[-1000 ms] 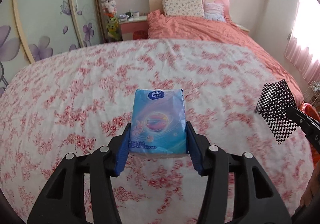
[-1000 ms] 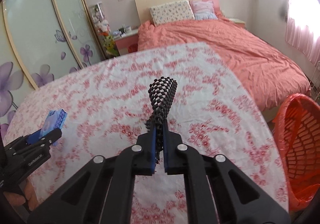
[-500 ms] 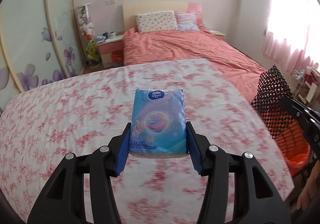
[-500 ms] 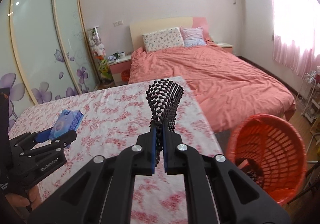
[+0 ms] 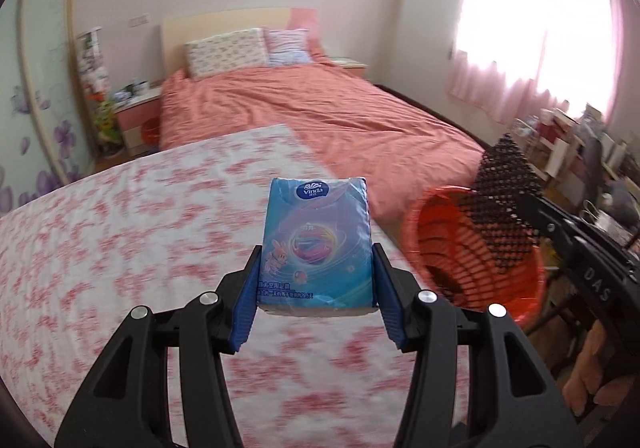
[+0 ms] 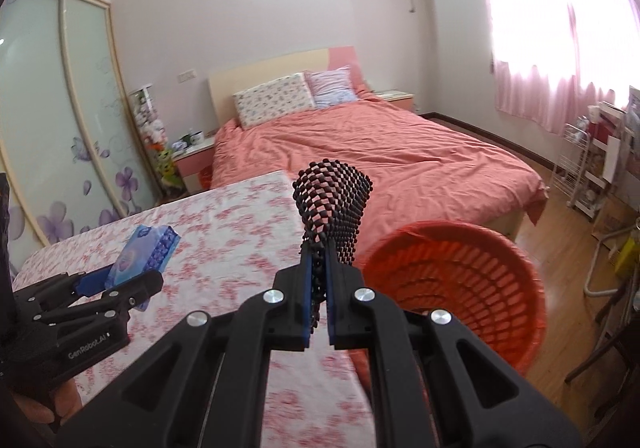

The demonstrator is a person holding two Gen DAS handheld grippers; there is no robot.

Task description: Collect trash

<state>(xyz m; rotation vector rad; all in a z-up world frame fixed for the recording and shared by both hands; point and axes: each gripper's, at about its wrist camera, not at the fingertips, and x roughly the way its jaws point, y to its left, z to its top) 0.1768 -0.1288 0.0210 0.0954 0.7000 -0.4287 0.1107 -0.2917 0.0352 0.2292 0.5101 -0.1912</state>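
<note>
Left wrist view shows the blue tissue pack (image 5: 316,244) clamped flat between the jaws of the left gripper (image 5: 316,288), held level above the floral-cloth counter (image 5: 120,248). Right of those jaws, the right gripper (image 6: 319,288) points forward, its jaws pinched tight on a black mesh sleeve (image 6: 334,208) that stands up beyond them, with the orange basket (image 6: 500,312) below and to their right.
</note>
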